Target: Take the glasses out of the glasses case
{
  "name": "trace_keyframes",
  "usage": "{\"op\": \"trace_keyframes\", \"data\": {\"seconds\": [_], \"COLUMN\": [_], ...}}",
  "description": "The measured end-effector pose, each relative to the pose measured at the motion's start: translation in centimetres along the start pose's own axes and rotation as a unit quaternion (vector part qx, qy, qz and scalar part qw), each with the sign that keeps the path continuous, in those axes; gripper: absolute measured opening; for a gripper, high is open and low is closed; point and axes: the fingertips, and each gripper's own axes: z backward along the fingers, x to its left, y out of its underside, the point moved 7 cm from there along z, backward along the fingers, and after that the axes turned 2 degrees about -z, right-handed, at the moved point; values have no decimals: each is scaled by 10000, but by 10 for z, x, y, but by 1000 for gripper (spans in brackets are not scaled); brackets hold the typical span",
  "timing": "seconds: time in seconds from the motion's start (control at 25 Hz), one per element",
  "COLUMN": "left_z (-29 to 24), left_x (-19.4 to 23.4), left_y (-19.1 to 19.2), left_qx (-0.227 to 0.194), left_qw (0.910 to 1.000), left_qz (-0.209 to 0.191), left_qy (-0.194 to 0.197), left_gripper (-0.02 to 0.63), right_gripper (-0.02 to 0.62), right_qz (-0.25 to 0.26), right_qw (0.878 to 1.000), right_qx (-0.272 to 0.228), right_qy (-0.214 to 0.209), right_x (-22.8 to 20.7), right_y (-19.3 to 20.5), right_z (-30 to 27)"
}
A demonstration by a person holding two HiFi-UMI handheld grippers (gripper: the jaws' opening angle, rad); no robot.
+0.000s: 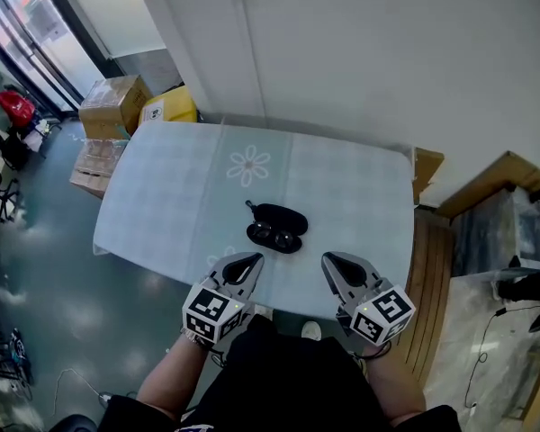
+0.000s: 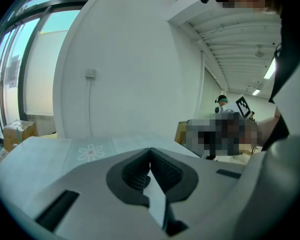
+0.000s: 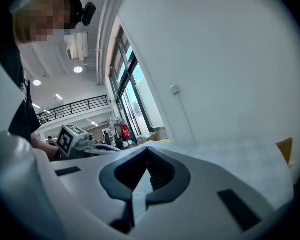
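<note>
A black glasses case lies open near the middle of the table, slightly toward the near edge. Dark glasses rest in its front half, with the lid standing behind them. My left gripper hovers at the near edge, just short of the case and to its left, shut and empty. My right gripper sits to the case's near right, also shut with nothing held. In the left gripper view the jaws meet at the tips and hide the case. The right gripper view shows the same closed tips.
The table wears a pale checked cloth with a flower print. A white wall rises behind it. Cardboard boxes and a yellow box stand on the floor at the back left. A wooden bench runs along the right side.
</note>
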Motion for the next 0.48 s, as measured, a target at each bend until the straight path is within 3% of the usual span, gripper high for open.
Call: {"op": "trace_keyframes", "data": {"seconds": [0.48], "left_z": [-45], "left_x": [69], "left_y": [-2], "left_qx": [334], "left_qw": [9961], "left_qz": [-211], "left_qy": [790], "left_gripper": [28], "right_gripper": [23], "right_qz": [-358], "right_qw": [9960], "right_qx": [-60], "right_qy": [817], "right_x": [-6], "right_y": [9], "right_z": [-41]}}
